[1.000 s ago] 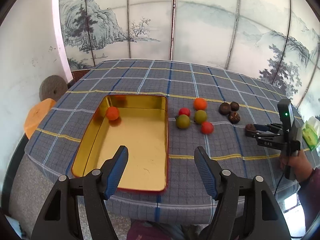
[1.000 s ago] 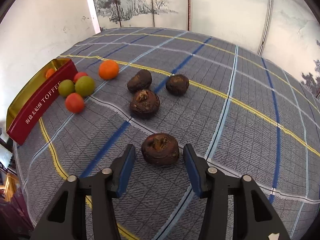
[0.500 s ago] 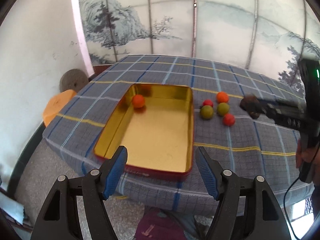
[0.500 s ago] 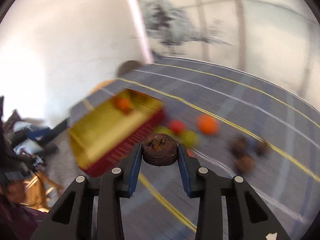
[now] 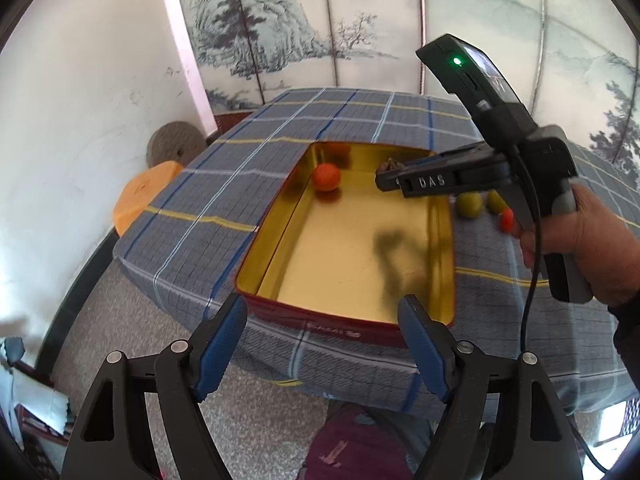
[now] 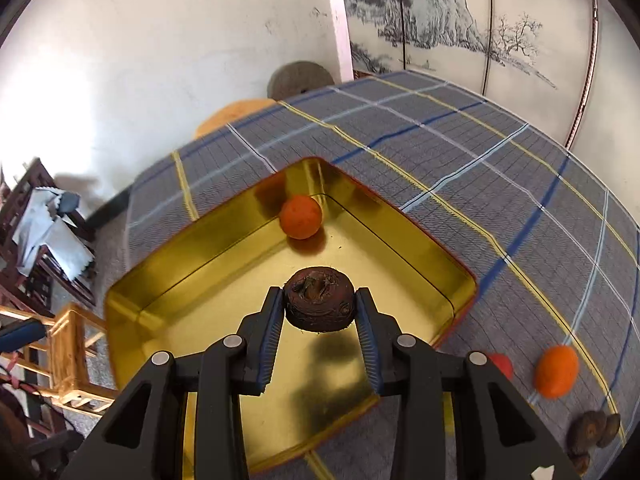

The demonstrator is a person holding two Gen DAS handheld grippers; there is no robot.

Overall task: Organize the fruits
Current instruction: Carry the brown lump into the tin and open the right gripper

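The right gripper [image 6: 320,312] is clamped on a brown fruit [image 6: 319,304], its blue ribbed pads pressed to the fruit's two sides. The fruit is squat and round, rough-skinned, with a dried, crinkled crown facing up and toward the camera; its wide axis runs across from pad to pad. It hangs above the tin [image 6: 420,256], over the half nearer the right gripper, and throws a dark shadow on the tin's floor.

The tin is a shallow rectangle with a shiny gold inside and red outer walls. In it lies one smooth orange fruit [image 6: 301,216], close to a far corner, mirrored in the gold wall behind it. From the left wrist view the tin's long axis runs away from the camera.

The left gripper [image 5: 322,330] hangs with jaws wide apart and nothing between them, just off the tin's near short wall.

Right of the tin, on the plaid cloth [image 5: 192,200], sit two green fruits [image 5: 469,205], a red one [image 5: 507,219] and a second orange [image 6: 556,370]; beyond that, dark lumps [image 6: 592,428], probably more brown fruits, though blurred.
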